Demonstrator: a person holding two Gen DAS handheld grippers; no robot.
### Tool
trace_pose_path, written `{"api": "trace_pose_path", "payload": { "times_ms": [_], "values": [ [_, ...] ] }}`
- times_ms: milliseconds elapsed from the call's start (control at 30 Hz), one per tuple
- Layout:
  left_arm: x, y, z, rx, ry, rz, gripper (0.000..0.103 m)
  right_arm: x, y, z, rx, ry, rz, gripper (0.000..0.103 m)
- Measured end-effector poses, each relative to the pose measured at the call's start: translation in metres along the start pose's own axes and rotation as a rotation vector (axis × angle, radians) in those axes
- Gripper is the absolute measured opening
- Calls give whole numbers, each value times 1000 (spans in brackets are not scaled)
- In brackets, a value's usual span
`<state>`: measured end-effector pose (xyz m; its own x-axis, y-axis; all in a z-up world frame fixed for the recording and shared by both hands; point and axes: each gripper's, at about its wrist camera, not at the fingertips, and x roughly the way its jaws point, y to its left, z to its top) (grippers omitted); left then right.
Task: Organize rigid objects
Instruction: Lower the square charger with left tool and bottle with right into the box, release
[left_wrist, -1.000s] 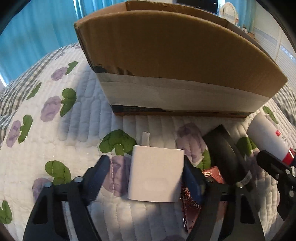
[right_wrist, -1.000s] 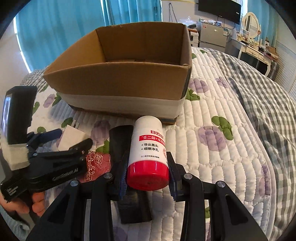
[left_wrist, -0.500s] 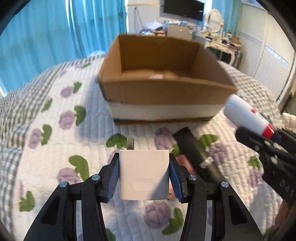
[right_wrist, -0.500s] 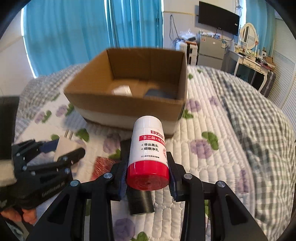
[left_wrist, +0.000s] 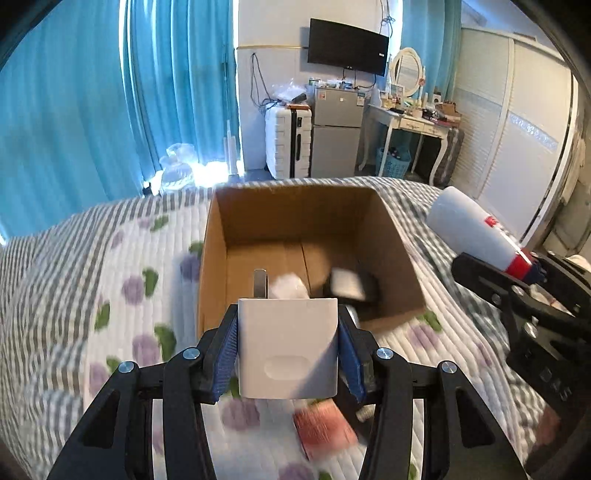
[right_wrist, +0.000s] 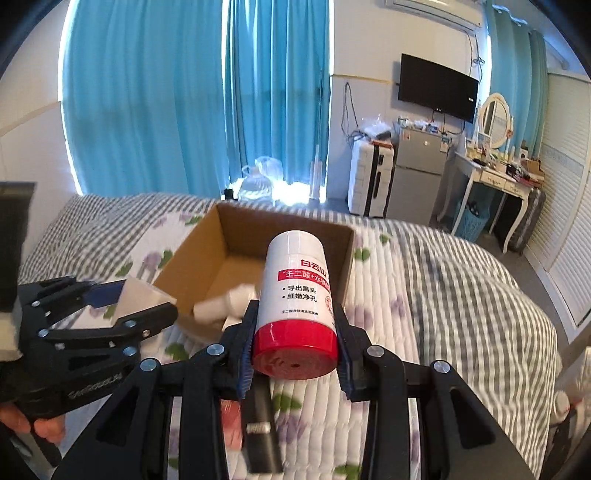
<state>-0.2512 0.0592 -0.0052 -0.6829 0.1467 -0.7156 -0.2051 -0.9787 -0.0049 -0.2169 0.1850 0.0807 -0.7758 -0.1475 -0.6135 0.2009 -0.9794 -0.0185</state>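
My left gripper (left_wrist: 288, 350) is shut on a white plug adapter (left_wrist: 288, 347), held in the air in front of the open cardboard box (left_wrist: 399, 254). My right gripper (right_wrist: 295, 350) is shut on a white bottle with a red cap (right_wrist: 297, 306), also lifted, near the box (right_wrist: 207, 254). The bottle shows at the right of the left wrist view (left_wrist: 476, 229). The left gripper and adapter (right_wrist: 140, 295) show at the left of the right wrist view. White and black items (left_wrist: 351, 284) lie inside the box.
The box sits on a flowered quilt (left_wrist: 122, 295) on a bed. A black oblong object (right_wrist: 262, 432) and a red patterned item (left_wrist: 325, 428) lie on the quilt below the grippers. A fridge, suitcase and dresser stand beyond the bed.
My left gripper closed on the adapter and lifted it off the quilt. Both grippers rose with their objects, so the box's inside now shows.
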Motion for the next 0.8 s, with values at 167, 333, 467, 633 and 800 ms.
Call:
{"api": "trace_pose_path", "payload": {
  "times_ms": [167, 333, 467, 633, 800],
  "values": [
    [53, 0, 21, 15, 65, 43, 50, 31, -9, 17, -5, -1, 7, 35],
    [92, 0, 22, 21, 97, 51, 50, 71, -22, 17, 11, 22, 19, 35],
    [107, -3, 17, 17, 119, 30, 51, 89, -30, 12, 29, 39, 31, 35],
    [98, -3, 19, -4, 68, 38, 79, 101, -32, 6, 27, 51, 35, 35],
    [76, 8, 30, -13, 25, 47, 79, 103, -30, 8, 24, 57, 33, 35]
  ]
}}
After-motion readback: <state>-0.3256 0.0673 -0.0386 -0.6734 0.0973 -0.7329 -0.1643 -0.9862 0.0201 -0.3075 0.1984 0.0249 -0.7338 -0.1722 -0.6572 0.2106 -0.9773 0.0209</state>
